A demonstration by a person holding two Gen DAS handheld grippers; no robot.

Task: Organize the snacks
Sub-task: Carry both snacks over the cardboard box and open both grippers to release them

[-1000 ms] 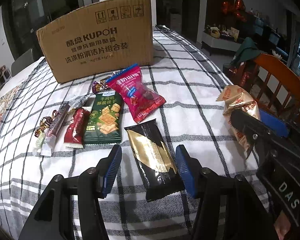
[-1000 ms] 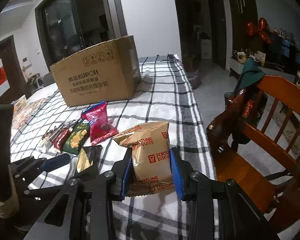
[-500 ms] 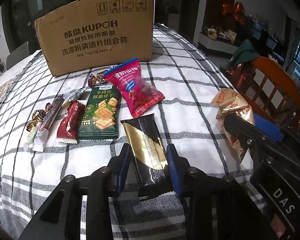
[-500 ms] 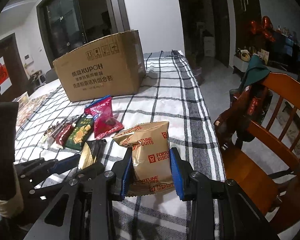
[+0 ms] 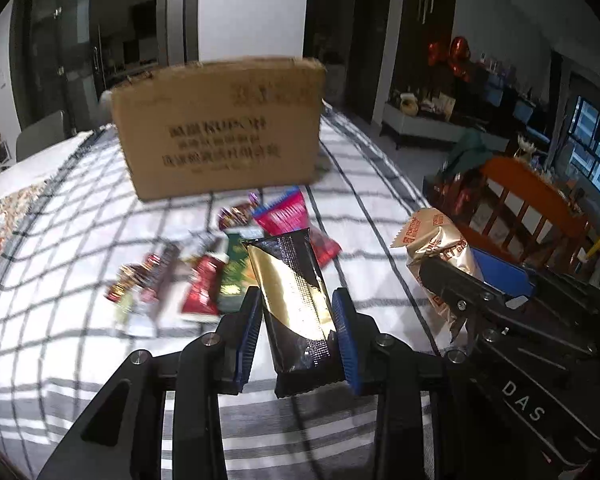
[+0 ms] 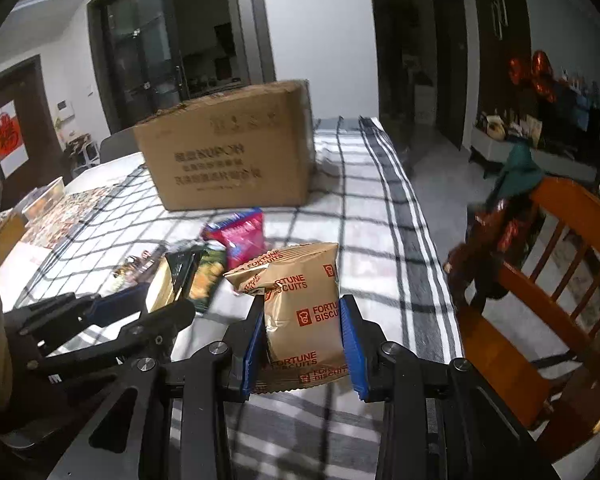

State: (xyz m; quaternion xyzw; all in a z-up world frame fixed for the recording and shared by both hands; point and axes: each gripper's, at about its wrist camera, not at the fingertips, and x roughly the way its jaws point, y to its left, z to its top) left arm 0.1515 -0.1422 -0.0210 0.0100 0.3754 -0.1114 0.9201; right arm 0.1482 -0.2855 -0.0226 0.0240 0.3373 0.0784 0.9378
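Snacks are held in both grippers above a worktop (image 5: 380, 184) covered with a black-and-white checked cloth. The left gripper (image 5: 298, 334) is clamped on a black-and-gold packet (image 5: 292, 296), its blue pads pressing the packet's two long edges; the packet points away toward the far side and is lifted clear of the cloth. The right gripper (image 6: 303, 346) is closed on a gold Fortune Biscuits bag (image 6: 300, 304), gripped by its sides and standing roughly upright between the pads; in the left wrist view the same bag (image 5: 432, 240) shows to the right, near the worktop's right edge.

On the cloth beyond the left gripper lies a loose cluster of snacks (image 5: 204, 276): a red packet, a green packet, a pink-red bag and some small wrapped sweets, blurred in this view. Farther back stands a cardboard box (image 5: 220, 128) with printed lettering. A wooden chair (image 6: 556, 264) stands to the right of the worktop.
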